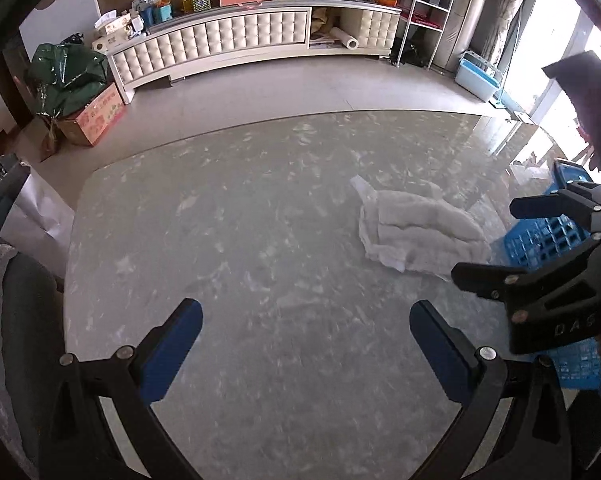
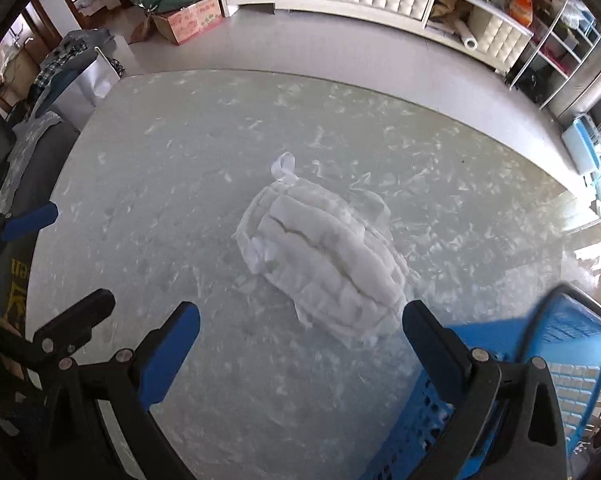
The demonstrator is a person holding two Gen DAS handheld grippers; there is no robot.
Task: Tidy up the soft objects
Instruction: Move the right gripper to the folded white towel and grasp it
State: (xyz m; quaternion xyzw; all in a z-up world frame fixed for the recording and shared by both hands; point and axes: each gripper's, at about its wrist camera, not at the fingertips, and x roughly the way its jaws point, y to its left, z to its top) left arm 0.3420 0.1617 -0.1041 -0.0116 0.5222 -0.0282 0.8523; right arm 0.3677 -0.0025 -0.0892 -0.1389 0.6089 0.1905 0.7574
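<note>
Between the spread blue pads of the right gripper there is only bare marble table; its jaws stand wide and hold nothing. Just ahead of them, slightly toward its right finger, lies the one soft thing in view: a white quilted cloth bundle, loosely folded, with a small loop sticking out at its far end. Against that same right finger, and partly under it, sits a blue plastic basket, its near wall touching or almost touching the bundle's near corner.

Off to the right gripper's left hangs the left gripper, also gaping and empty over bare table, with the bundle well ahead and to its right.

The risks, as I judge them: the bundle is slack and layered, so a pinch on the top fold alone would likely lift one layer and let the rest unroll. The glossy tabletop may let it slide away from a closing finger. The basket crowds the right finger, which could catch its rim on the way in.

Count: one cloth bundle, one basket, two grippers.
</note>
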